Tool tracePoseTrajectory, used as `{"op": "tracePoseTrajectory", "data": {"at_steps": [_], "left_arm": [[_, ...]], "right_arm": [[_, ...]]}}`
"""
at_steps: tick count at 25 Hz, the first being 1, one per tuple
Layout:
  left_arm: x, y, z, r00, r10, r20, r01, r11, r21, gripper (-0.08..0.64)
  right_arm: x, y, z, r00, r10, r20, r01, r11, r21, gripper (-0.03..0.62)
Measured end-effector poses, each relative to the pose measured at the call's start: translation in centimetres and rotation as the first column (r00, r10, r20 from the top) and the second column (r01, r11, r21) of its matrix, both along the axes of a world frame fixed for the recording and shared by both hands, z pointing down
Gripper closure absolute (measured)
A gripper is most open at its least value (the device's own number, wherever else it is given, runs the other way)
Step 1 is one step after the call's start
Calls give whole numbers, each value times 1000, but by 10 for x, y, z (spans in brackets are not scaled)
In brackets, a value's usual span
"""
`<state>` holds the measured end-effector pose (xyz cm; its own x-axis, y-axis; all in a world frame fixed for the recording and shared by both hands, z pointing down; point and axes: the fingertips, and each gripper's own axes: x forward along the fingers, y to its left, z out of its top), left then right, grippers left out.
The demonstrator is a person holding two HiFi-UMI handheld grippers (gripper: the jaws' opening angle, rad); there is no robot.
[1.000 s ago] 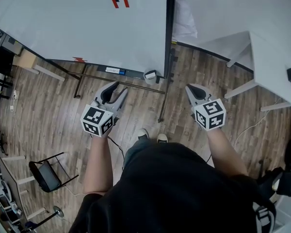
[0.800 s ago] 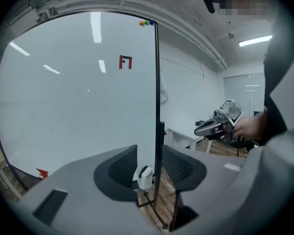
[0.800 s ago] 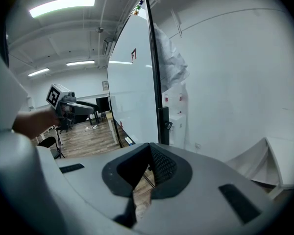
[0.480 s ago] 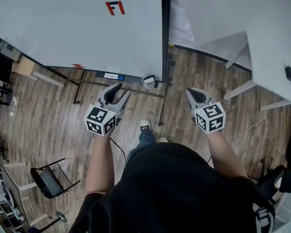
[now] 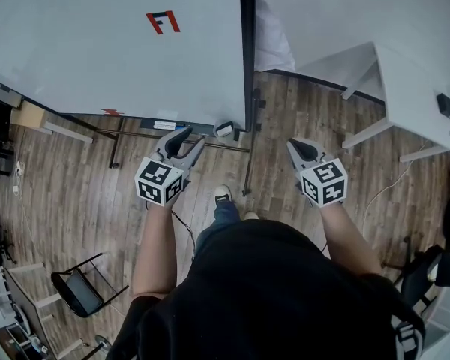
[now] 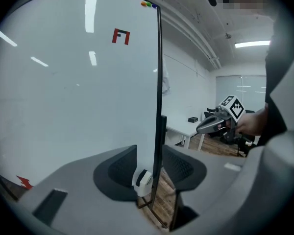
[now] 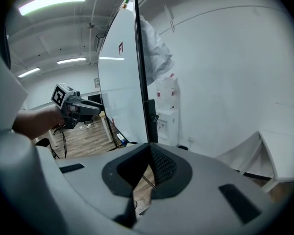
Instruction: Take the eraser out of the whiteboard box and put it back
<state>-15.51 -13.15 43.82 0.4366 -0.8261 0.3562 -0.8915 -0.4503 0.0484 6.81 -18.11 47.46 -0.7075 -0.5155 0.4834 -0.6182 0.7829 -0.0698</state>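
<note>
Framing the whiteboard box [image 6: 143, 180], left hand-held gripper [image 6: 152, 166] gapes.

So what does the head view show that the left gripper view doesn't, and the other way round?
Only the head view shows the person's shoe, the black chair and the marker cube on the left tongs. Only the left gripper view shows the ceiling light and the coloured dots at the top of the whiteboard. Both show that whiteboard with its red mark, the whiteboard box at its lower corner, and the right tongs.
</note>
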Motion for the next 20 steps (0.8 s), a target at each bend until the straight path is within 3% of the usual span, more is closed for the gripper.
{"op": "tracePoseTrajectory", "data": {"at_steps": [11, 20], "left_arm": [[4, -34, 36, 997, 71, -1, -71, 995, -74, 400], [12, -56, 75, 989, 151, 10, -148, 977, -151, 380]], "right_arm": [[-1, -12, 23, 999, 38, -17, -39, 998, -58, 598], [-9, -20, 41, 998, 54, -34, -57, 994, -92, 597]]}}
